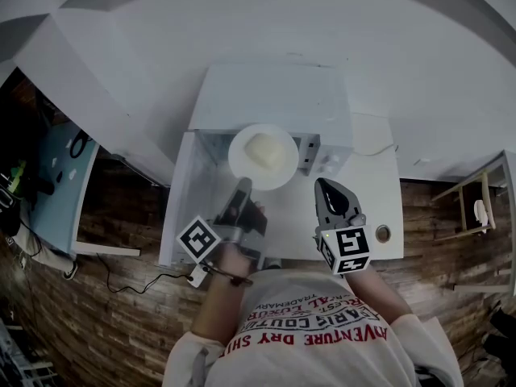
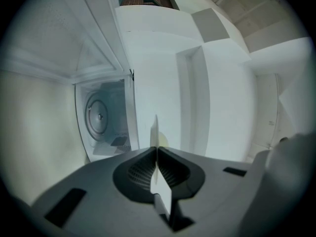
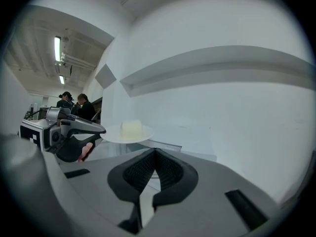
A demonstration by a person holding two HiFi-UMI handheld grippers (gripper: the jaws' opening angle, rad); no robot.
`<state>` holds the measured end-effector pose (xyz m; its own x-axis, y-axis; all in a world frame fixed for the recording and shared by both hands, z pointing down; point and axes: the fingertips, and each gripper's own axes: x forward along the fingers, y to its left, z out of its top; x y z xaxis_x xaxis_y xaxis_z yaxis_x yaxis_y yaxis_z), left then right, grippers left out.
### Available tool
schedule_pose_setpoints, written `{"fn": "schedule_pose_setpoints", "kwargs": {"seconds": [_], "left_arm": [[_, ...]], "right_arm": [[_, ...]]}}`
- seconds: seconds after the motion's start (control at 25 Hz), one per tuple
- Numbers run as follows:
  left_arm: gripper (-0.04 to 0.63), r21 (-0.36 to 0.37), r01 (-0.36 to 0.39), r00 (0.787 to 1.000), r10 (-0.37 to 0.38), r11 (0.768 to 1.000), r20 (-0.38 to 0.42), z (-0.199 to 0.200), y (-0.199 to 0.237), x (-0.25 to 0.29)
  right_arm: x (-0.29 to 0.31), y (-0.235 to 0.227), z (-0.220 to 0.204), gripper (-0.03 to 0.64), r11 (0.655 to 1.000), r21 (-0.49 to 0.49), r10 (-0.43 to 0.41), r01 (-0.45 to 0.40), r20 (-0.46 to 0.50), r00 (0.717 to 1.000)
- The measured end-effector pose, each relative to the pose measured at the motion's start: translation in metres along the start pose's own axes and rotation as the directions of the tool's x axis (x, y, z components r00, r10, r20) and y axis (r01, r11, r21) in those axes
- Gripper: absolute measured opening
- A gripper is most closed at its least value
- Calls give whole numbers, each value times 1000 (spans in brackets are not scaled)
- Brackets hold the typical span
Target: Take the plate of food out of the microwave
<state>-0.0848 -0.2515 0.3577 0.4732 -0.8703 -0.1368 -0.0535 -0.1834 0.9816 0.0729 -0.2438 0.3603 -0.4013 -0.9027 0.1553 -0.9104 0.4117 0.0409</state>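
Note:
A white plate (image 1: 270, 168) carrying a pale block of food (image 1: 263, 148) hangs in front of the open white microwave (image 1: 274, 95). My left gripper (image 1: 244, 185) is shut on the plate's near rim. In the left gripper view the plate (image 2: 154, 130) shows edge-on, pinched between the jaws of my left gripper (image 2: 156, 149), with the microwave's cavity and turntable (image 2: 98, 116) behind it. My right gripper (image 1: 326, 185) hovers to the right of the plate, shut with nothing in it. The right gripper view shows the plate (image 3: 129, 134) and food (image 3: 131, 129) ahead on the left, beyond my right gripper (image 3: 155, 151).
The microwave door (image 1: 181, 204) stands open to the left. A white table (image 1: 379, 204) bears the microwave, with a small round object (image 1: 382, 233) near its front right corner. Two people (image 3: 74, 106) stand far off in the right gripper view. A blue table (image 1: 56, 180) is at the left.

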Motion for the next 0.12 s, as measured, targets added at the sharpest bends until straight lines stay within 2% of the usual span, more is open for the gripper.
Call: {"fn": "schedule_pose_setpoints", "kwargs": {"seconds": [0.12], "left_arm": [[15,-4,-3,1000,3,1000,-5,-1,1,-2]], "right_arm": [[0,2,-1,3,1000,-3,4,-4,-2,1000]]}}
